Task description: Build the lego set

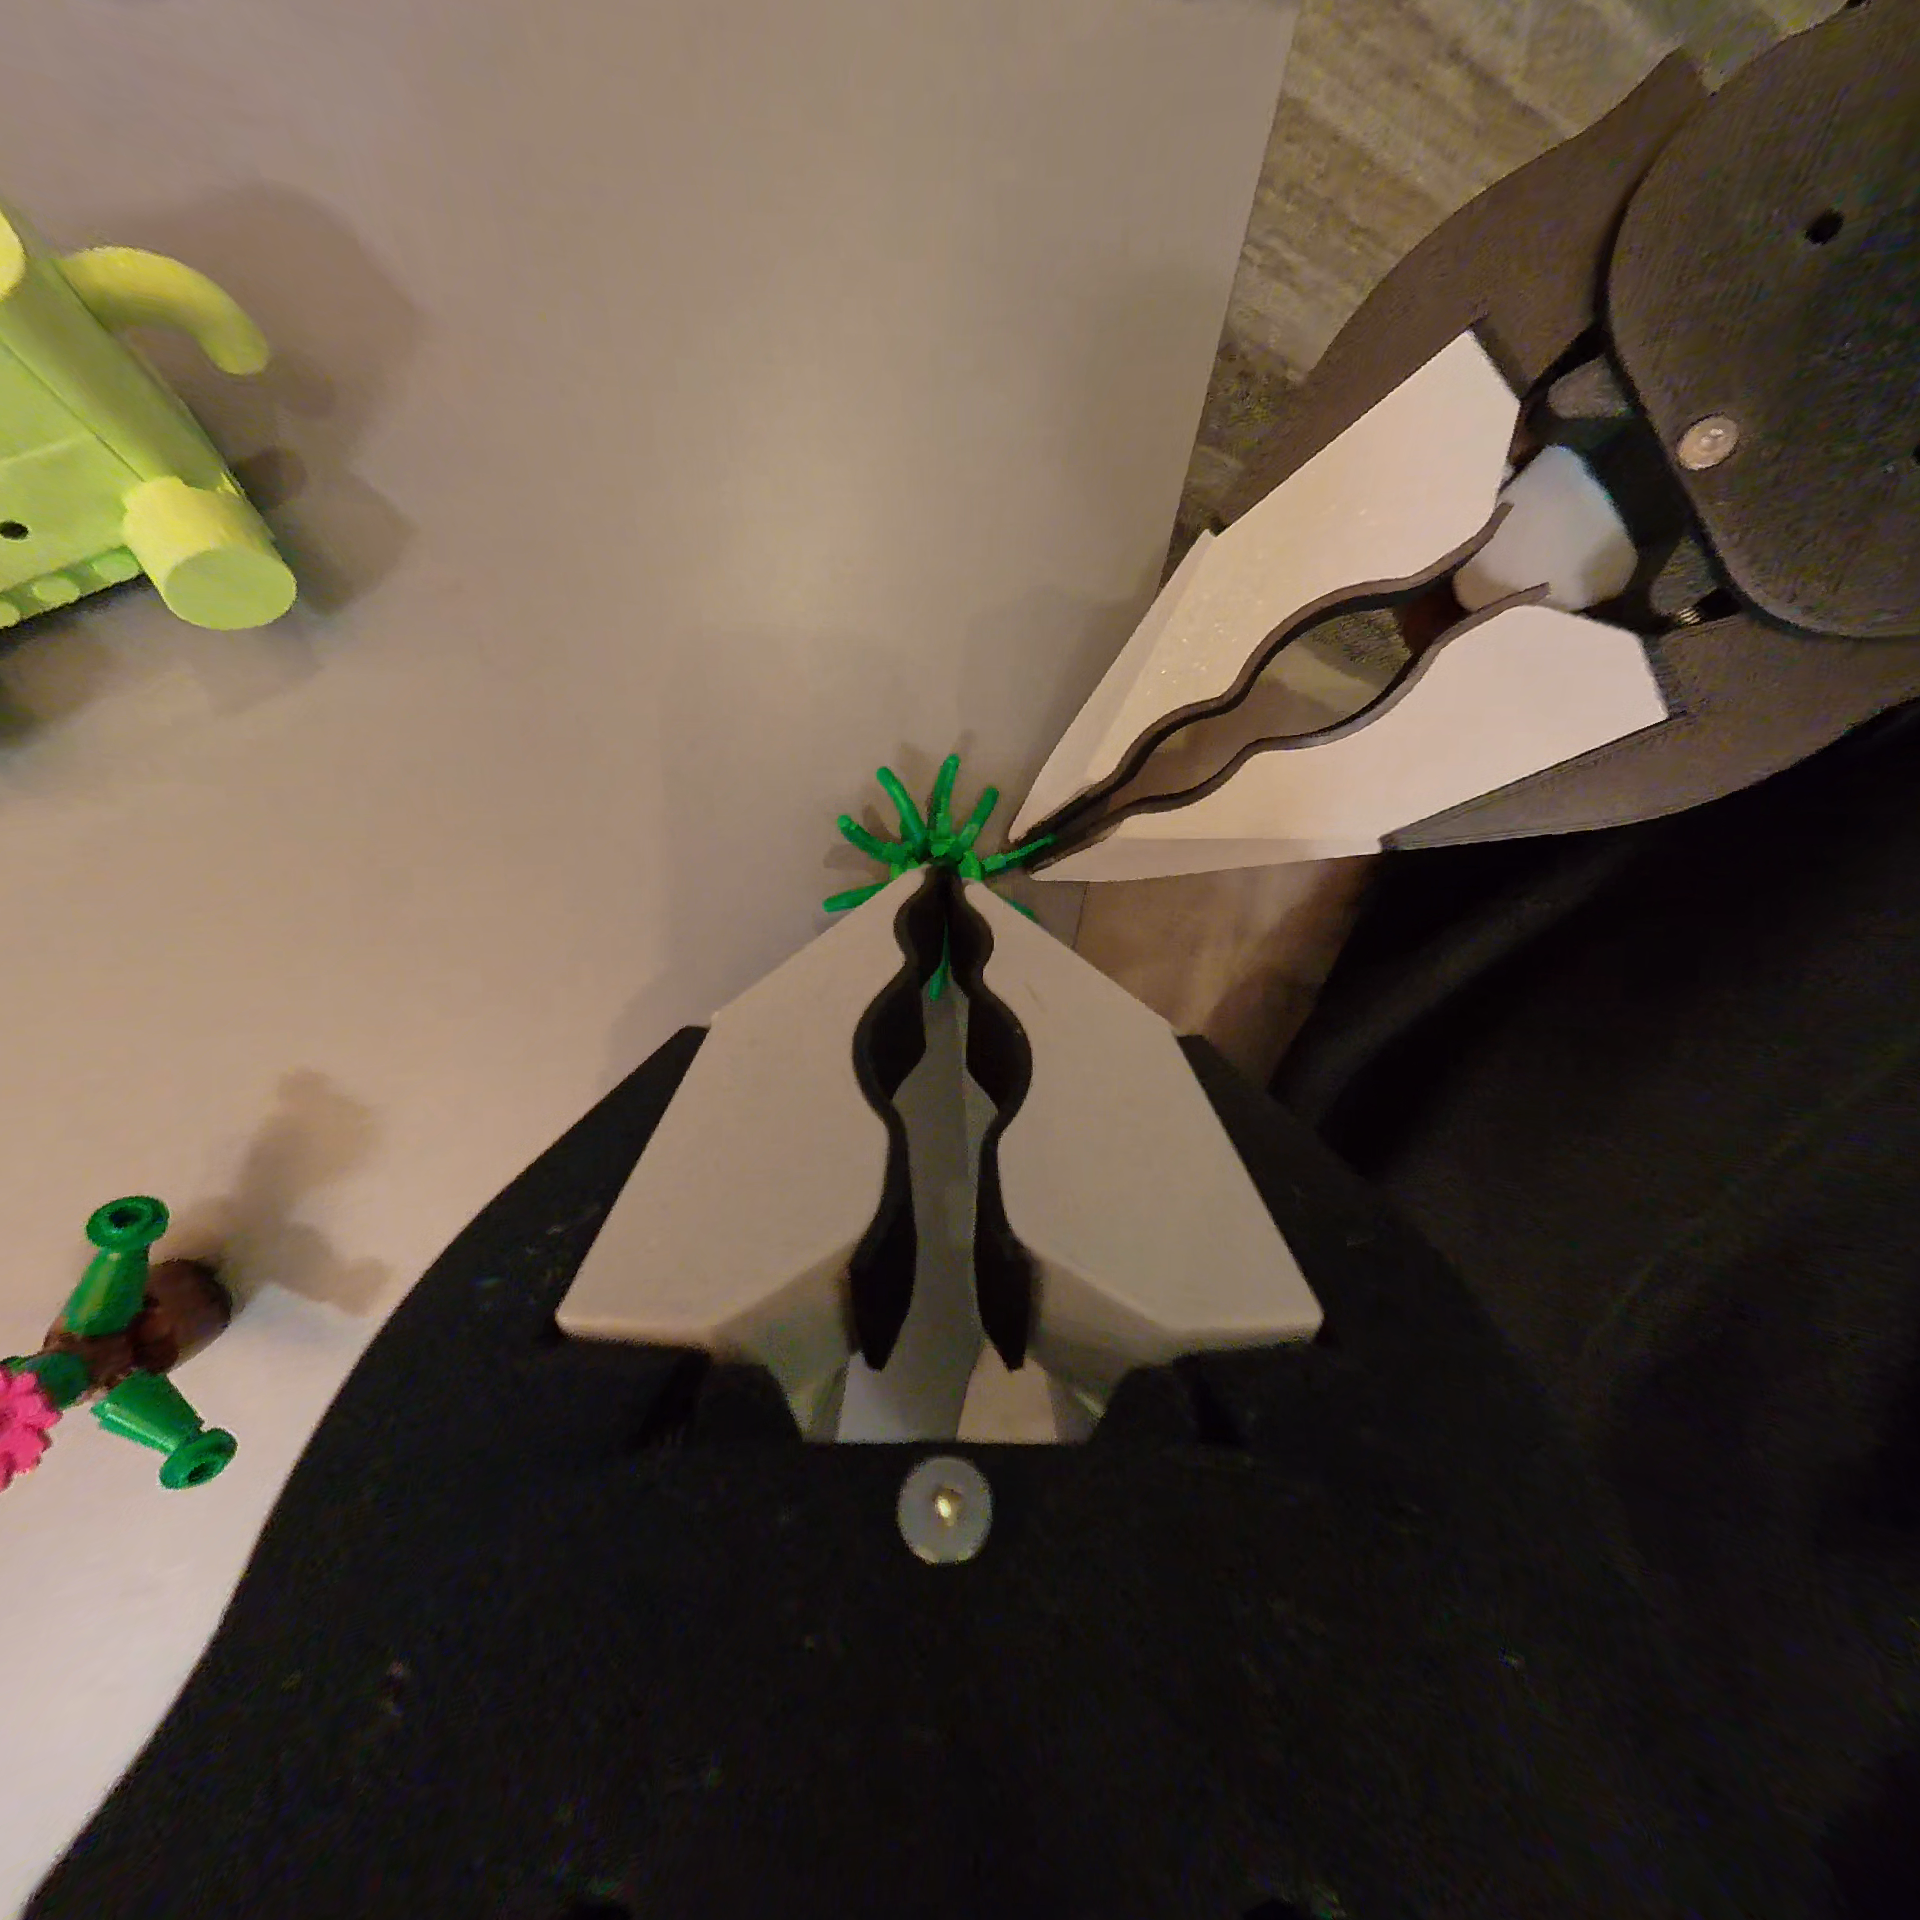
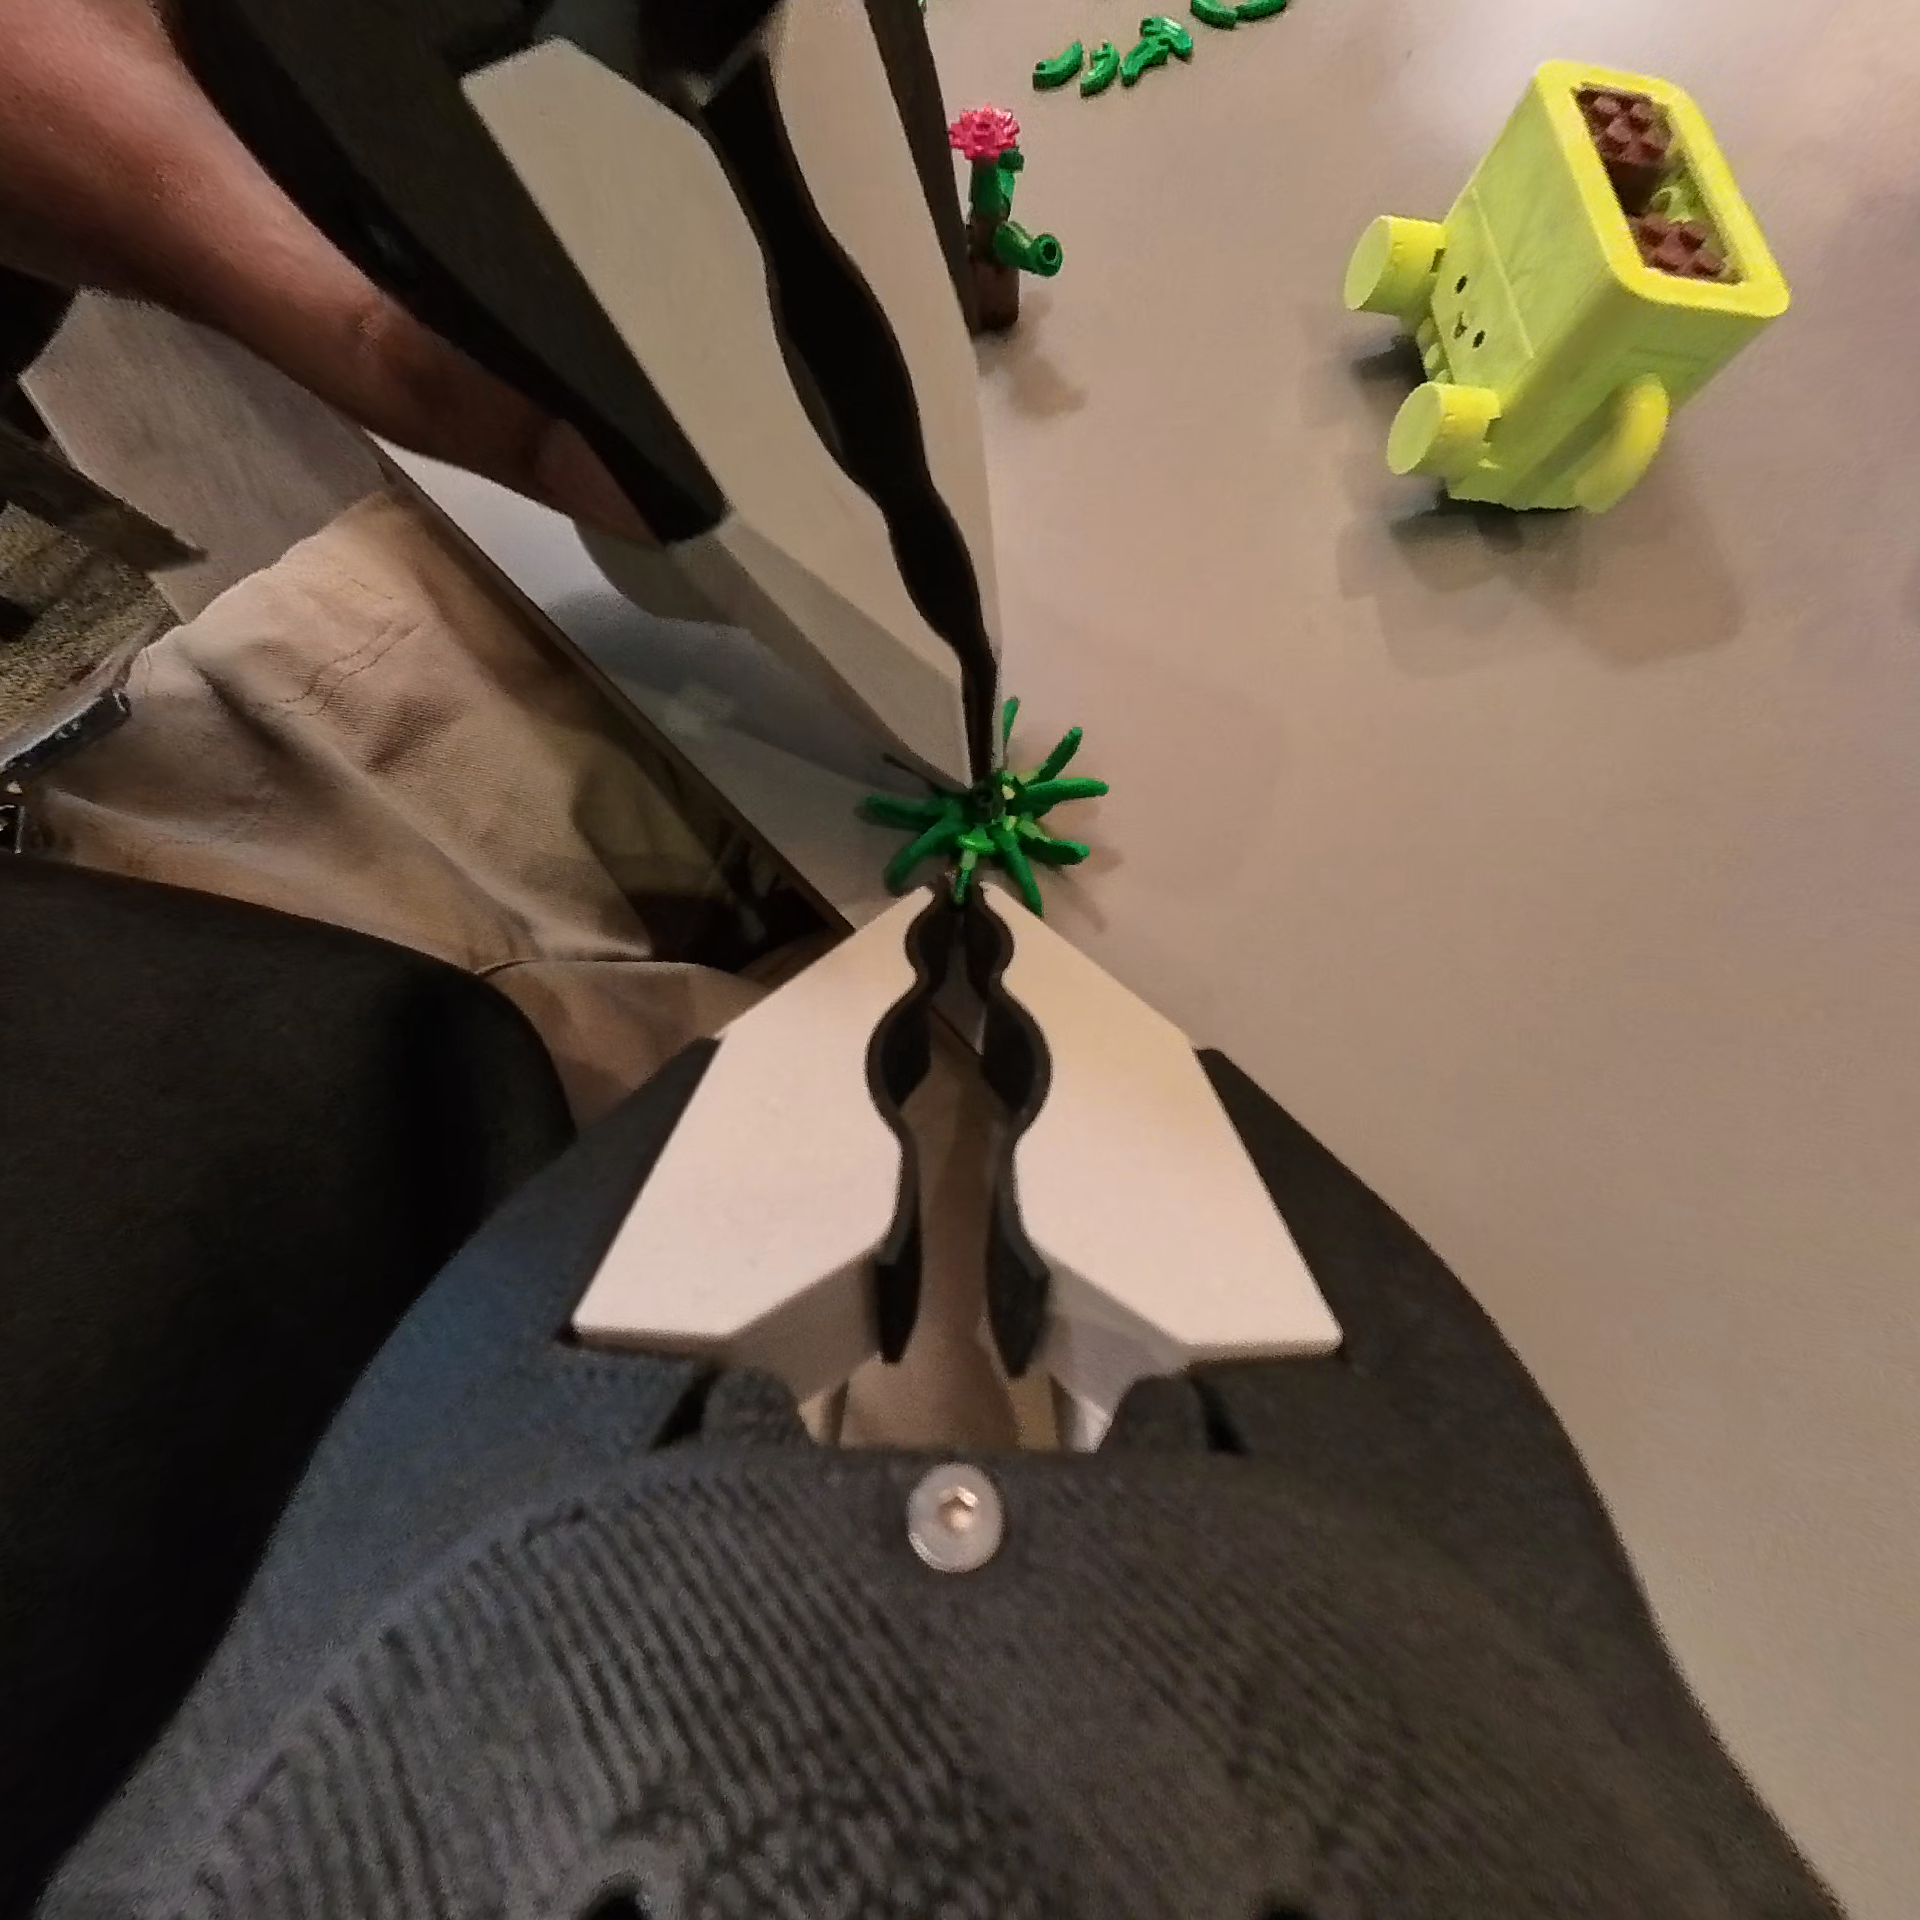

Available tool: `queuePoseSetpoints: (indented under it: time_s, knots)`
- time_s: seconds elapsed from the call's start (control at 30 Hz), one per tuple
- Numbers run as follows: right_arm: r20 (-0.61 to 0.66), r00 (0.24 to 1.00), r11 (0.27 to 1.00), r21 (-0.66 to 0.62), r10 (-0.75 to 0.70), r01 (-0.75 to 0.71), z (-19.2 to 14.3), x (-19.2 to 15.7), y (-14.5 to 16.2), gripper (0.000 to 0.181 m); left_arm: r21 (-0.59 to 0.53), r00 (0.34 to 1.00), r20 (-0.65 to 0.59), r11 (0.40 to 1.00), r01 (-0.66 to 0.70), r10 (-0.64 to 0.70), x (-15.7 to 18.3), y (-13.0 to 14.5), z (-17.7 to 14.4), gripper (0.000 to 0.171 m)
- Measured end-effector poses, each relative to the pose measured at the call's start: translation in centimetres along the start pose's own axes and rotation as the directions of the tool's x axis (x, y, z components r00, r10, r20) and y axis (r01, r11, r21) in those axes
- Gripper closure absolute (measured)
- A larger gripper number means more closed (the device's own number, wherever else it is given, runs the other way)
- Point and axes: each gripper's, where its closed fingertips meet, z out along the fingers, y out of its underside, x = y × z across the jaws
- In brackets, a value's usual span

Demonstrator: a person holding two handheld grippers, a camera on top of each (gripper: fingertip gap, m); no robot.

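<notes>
A green spiky lego plant piece (image 1: 920,831) hangs just above the pale table near its edge, held from two sides. My left gripper (image 1: 940,883) is shut on it, with one green leaf running down between the jaws. My right gripper (image 1: 1029,840) comes in from the upper right and is shut on a leaf tip of the same piece. In the right wrist view the plant piece (image 2: 1003,821) sits just past my right gripper (image 2: 961,896), and the left gripper (image 2: 982,764) reaches it from above.
A lime green planter figure (image 2: 1558,301) with brown bricks inside stands on the table; it also shows in the left wrist view (image 1: 104,468). A brown stem with green cones and a pink flower (image 2: 997,208) stands near several loose green leaves (image 2: 1132,47). The table edge (image 1: 1236,416) is close on the right. Left and right tips are no more than a few centimetres apart.
</notes>
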Motion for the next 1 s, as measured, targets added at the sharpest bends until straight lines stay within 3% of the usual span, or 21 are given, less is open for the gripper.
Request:
queuePoseSetpoints:
  time_s: [0.13,0.3,0.43,1.0]
  knots:
    - [-0.024,0.999,0.999,-0.016,-0.032,0.031,-0.2,0.3,0.1,0.180,0.026,1.000,-0.019,1.000,-0.005,0.006,0.0,-0.7,-0.4,0.171]
    - [-0.020,0.999,0.999,-0.014,-0.035,0.034,-0.1,0.3,0.1,0.180,-0.040,0.997,0.011,0.996,-0.076,0.076,0.0,-0.2,0.3,0.160]
    - [-0.023,0.999,0.999,-0.017,-0.044,0.043,-0.1,0.3,0.1,0.181,-0.066,0.989,0.073,0.990,-0.125,0.129,-0.4,0.0,0.5,0.166]
    - [-0.032,0.996,0.996,0.021,-0.086,0.087,0.0,0.5,-0.1,0.181,-0.077,0.999,0.036,0.997,-0.031,0.034,-0.2,0.0,0.7,0.168]
